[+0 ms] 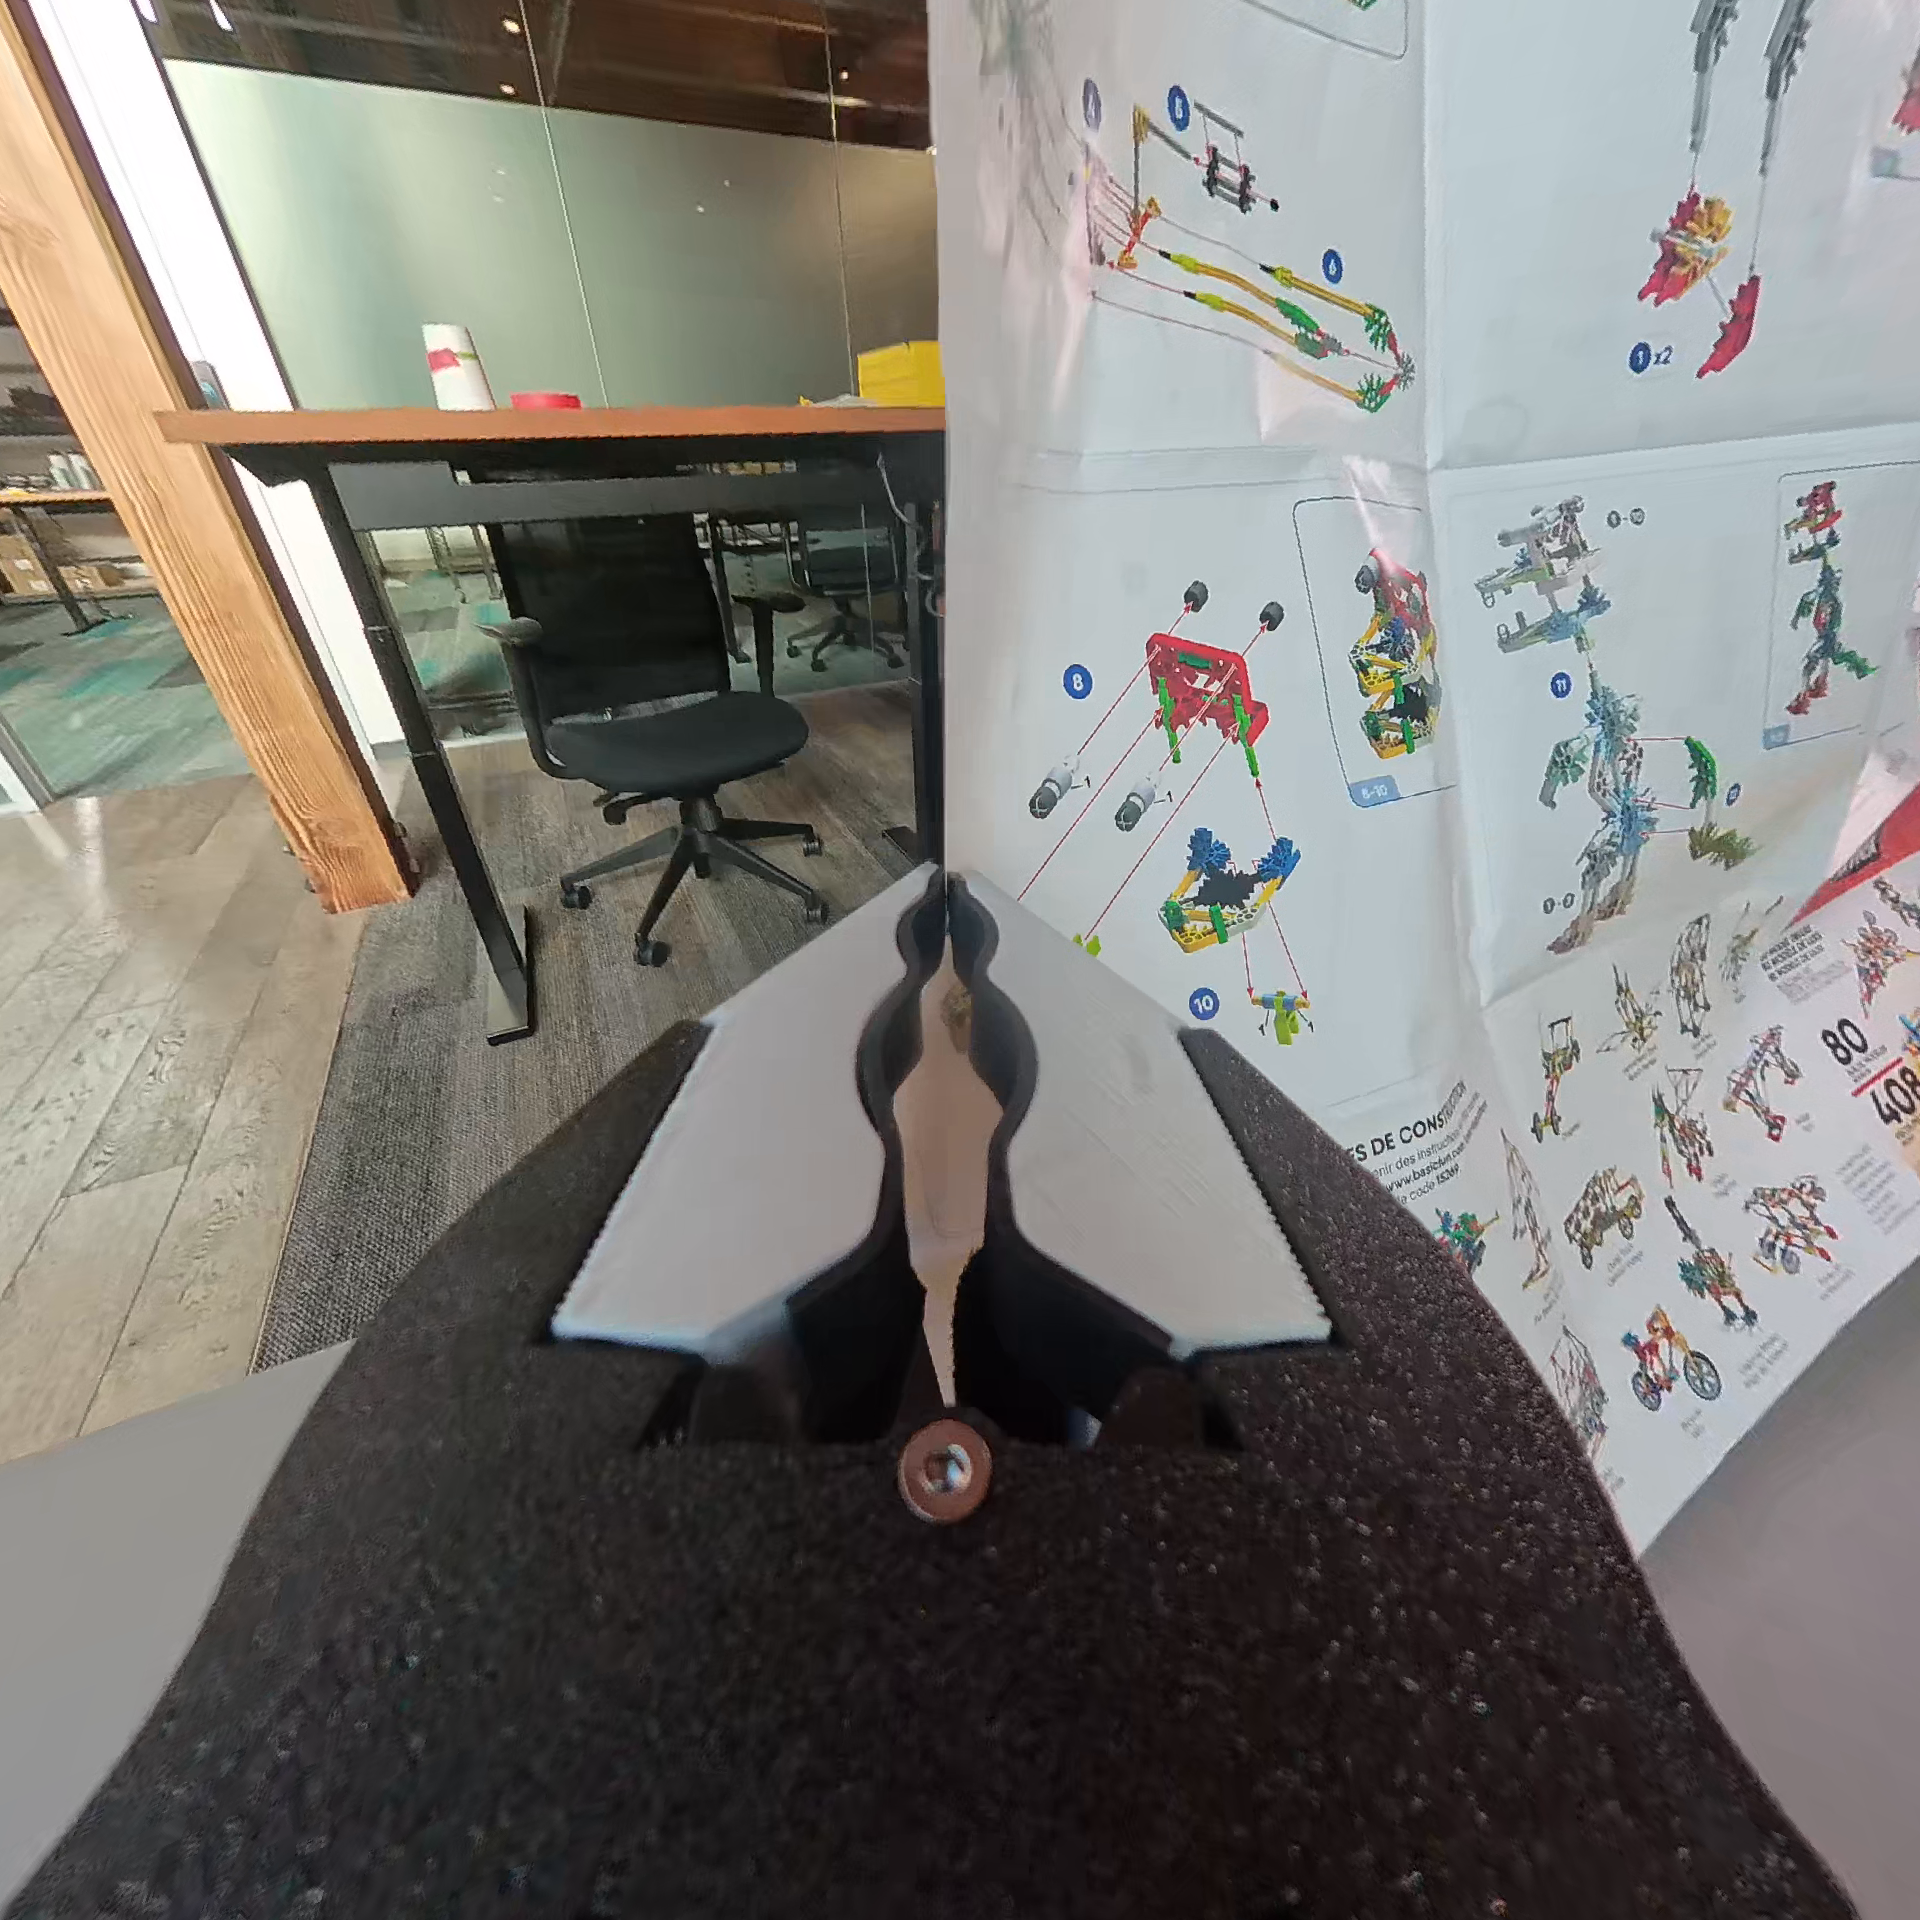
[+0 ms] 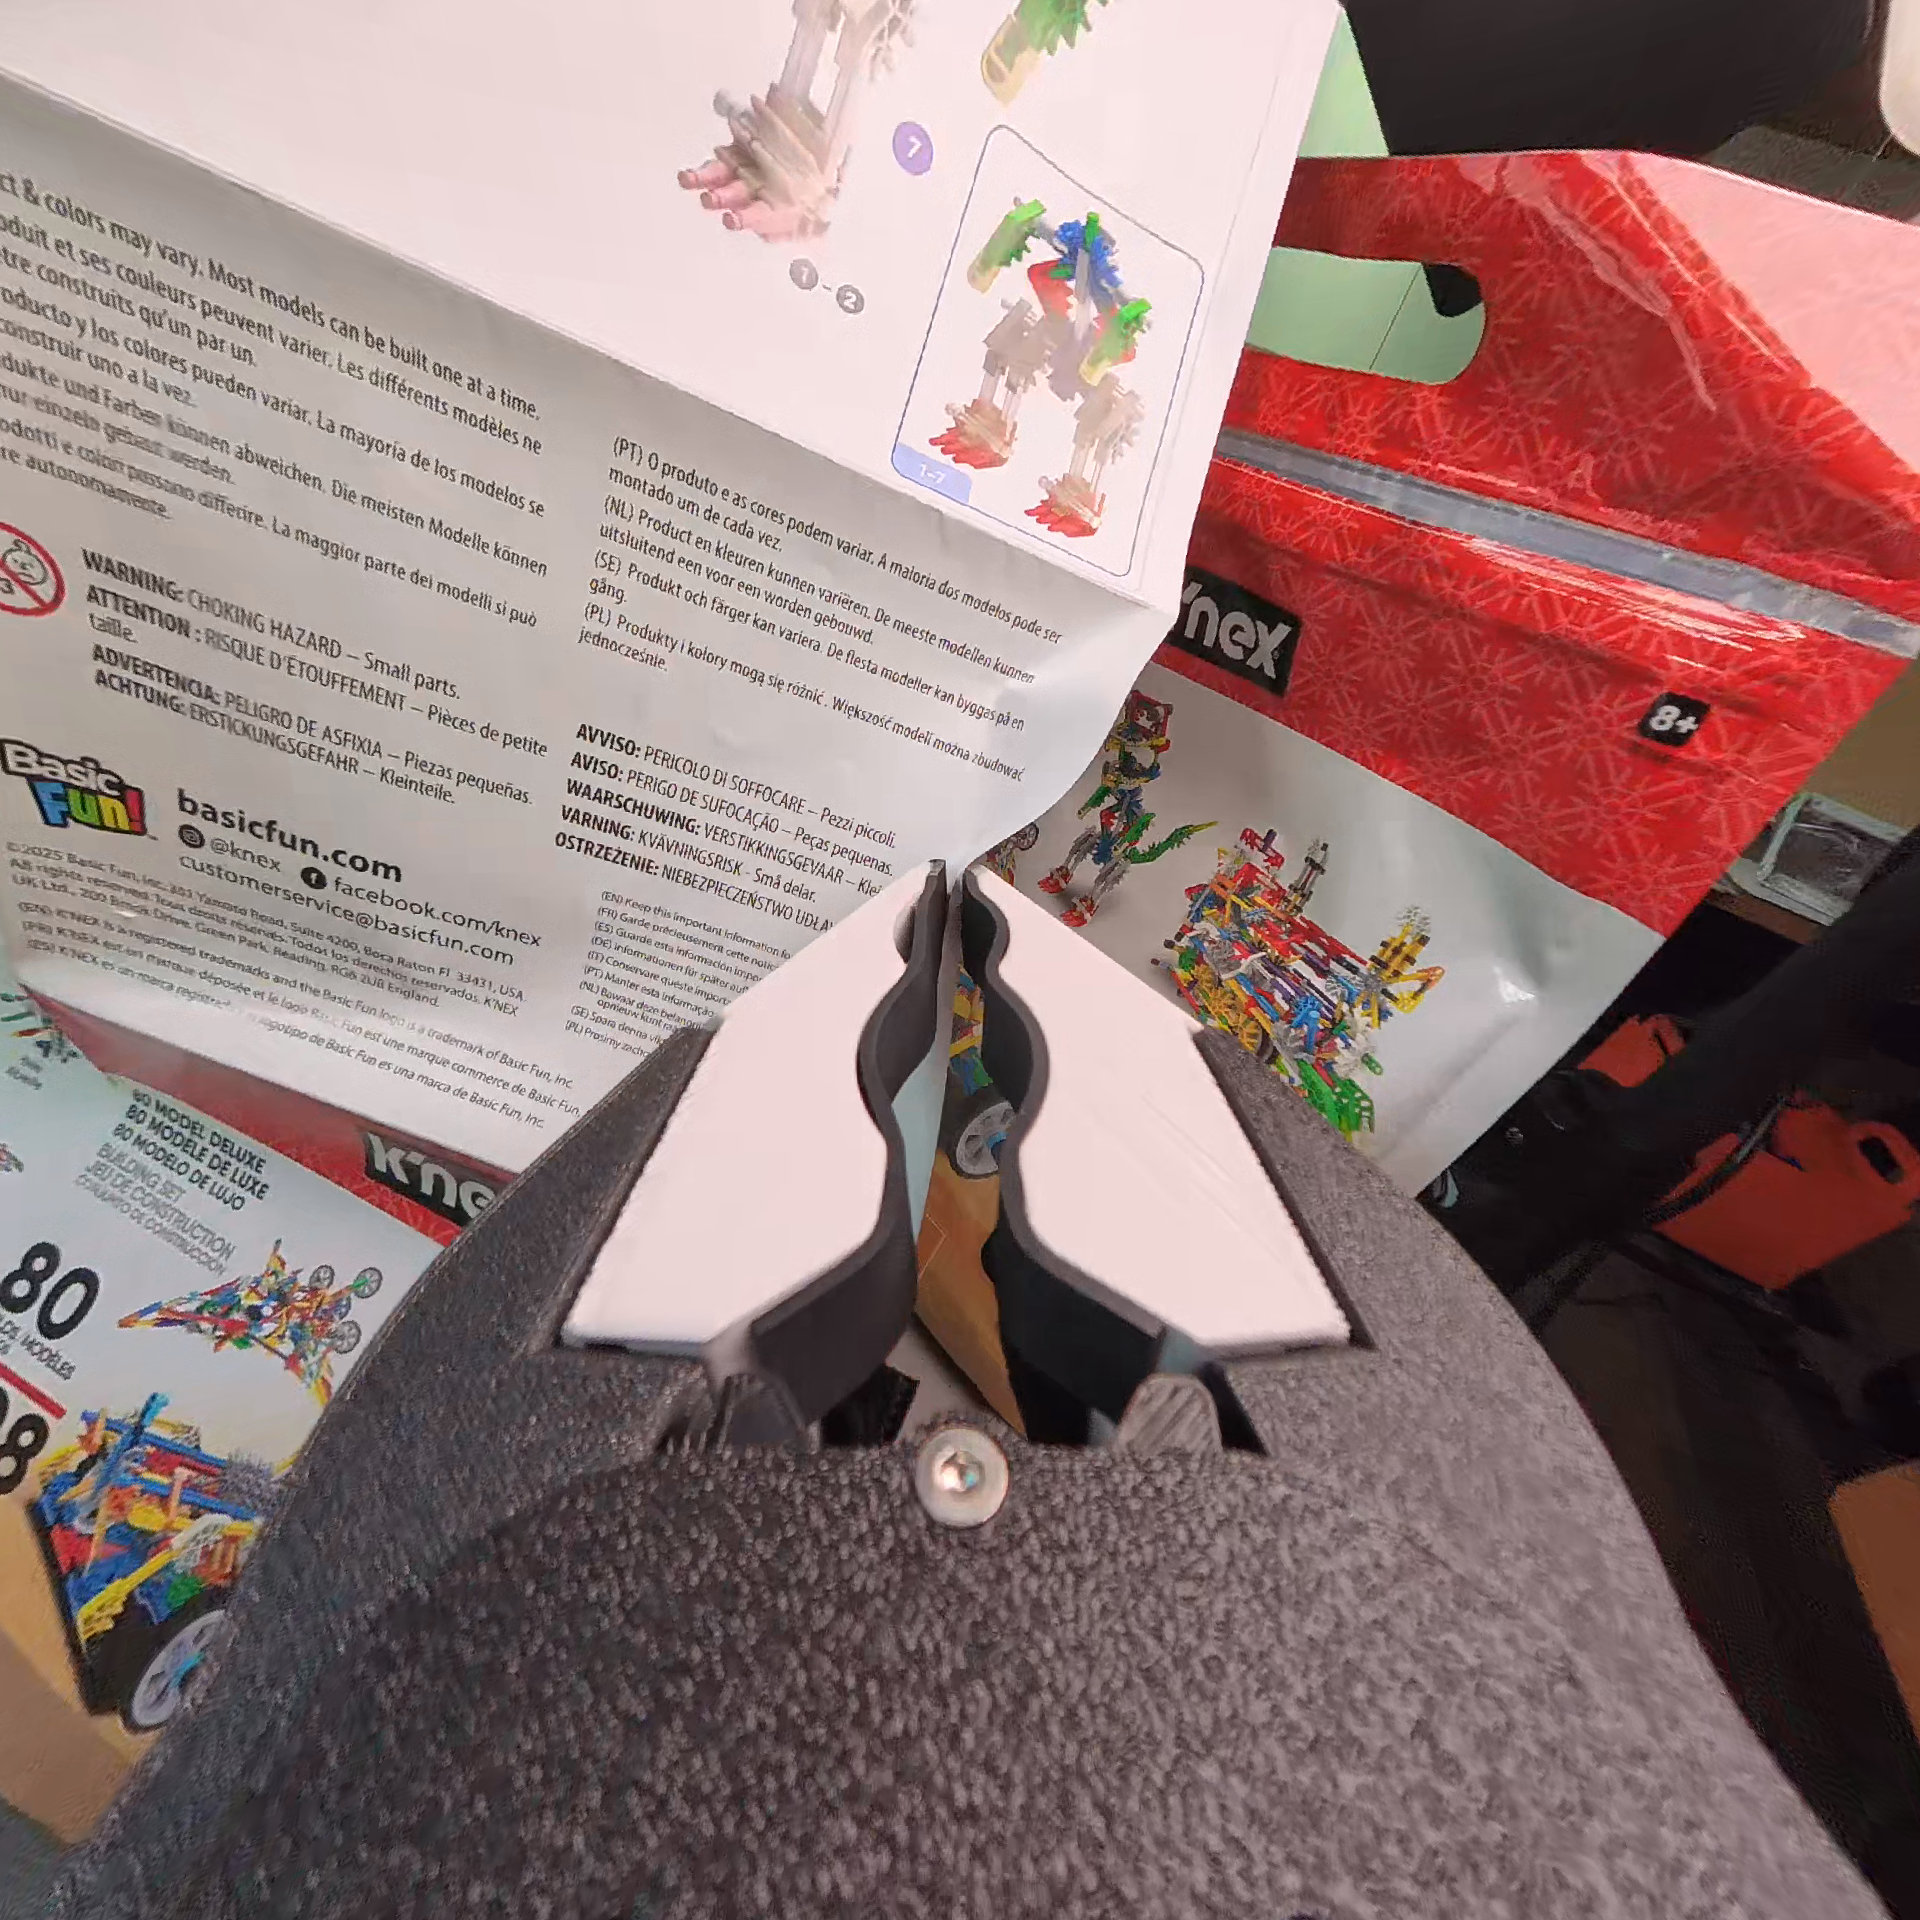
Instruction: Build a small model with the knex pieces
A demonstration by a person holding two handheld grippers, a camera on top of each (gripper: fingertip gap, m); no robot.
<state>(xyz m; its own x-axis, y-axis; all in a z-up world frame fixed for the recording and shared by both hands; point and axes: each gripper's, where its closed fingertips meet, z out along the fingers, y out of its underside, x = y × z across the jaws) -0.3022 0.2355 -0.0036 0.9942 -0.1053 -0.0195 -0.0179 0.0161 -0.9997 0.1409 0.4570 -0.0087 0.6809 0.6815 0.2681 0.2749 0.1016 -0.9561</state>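
A large unfolded instruction sheet (image 1: 1455, 644), white with coloured model drawings, hangs upright in the air. My left gripper (image 1: 945, 883) is shut on its left edge, and the paper runs down between the jaws. In the right wrist view the same sheet (image 2: 520, 520) shows its text side. My right gripper (image 2: 951, 878) is closed on the sheet's lower corner, with only a thin slit between the jaws. A red and white toy bag (image 2: 1507, 644) with a cut-out handle stands just behind the right gripper.
A brown-topped desk (image 1: 540, 426) with black legs, an office chair (image 1: 665, 727), glass partitions and a wooden post (image 1: 156, 520) lie beyond the left gripper. A grey table edge (image 1: 125, 1507) is below. A printed panel with colourful models (image 2: 156, 1403) fills the right view's lower left. The left gripper's tips are roughly 50 cm from the right gripper's.
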